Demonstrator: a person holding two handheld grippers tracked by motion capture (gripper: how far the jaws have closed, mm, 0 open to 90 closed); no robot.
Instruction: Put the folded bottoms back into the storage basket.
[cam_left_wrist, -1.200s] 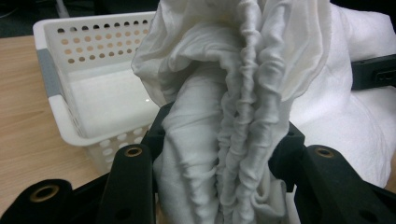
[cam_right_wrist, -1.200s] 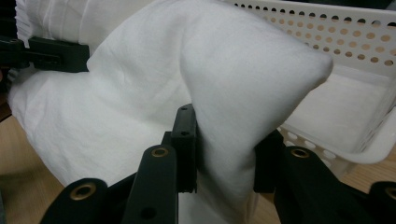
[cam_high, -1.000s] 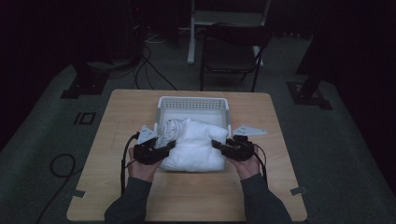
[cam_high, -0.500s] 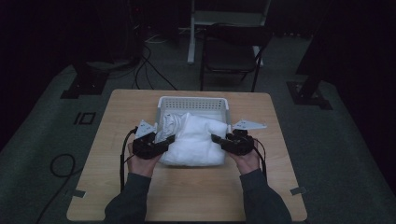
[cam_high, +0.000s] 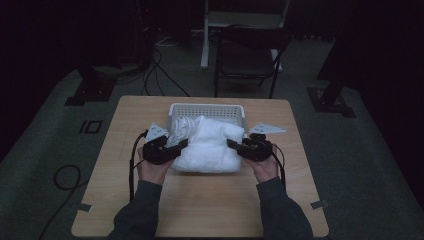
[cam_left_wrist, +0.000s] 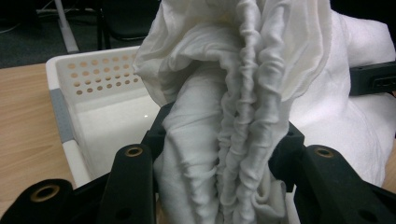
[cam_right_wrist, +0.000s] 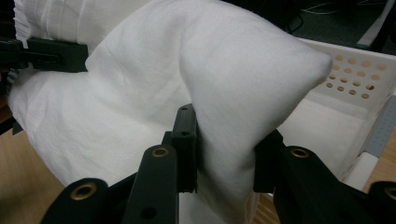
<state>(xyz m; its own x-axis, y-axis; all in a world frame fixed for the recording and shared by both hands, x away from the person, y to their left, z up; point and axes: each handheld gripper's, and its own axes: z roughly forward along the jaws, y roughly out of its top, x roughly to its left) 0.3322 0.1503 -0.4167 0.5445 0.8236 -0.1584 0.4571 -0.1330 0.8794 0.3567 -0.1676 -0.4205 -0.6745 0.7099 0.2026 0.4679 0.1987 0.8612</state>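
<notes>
A bundle of white cloth (cam_high: 210, 145) hangs between my two grippers, partly over a white perforated basket (cam_high: 207, 108) on the wooden table. My left gripper (cam_high: 176, 147) is shut on the bundle's gathered left edge; in the left gripper view the pleated white cloth (cam_left_wrist: 233, 130) is pinched between the black jaws. My right gripper (cam_high: 234, 145) is shut on the right corner of the white cloth (cam_right_wrist: 224, 116), which bulges above its jaws. The basket (cam_left_wrist: 93, 93) lies behind the cloth in the left gripper view, and the basket (cam_right_wrist: 345, 88) sits at the right in the right gripper view.
The wooden table (cam_high: 200, 200) has bare surface in front of the cloth and at both sides. A dark chair (cam_high: 247, 55) stands on the floor beyond the table's far edge. Cables (cam_high: 160, 75) trail across the floor at the back left.
Both grippers have carried the cloth bundle a little away from the person, toward the basket, and its far part now covers more of the basket.
</notes>
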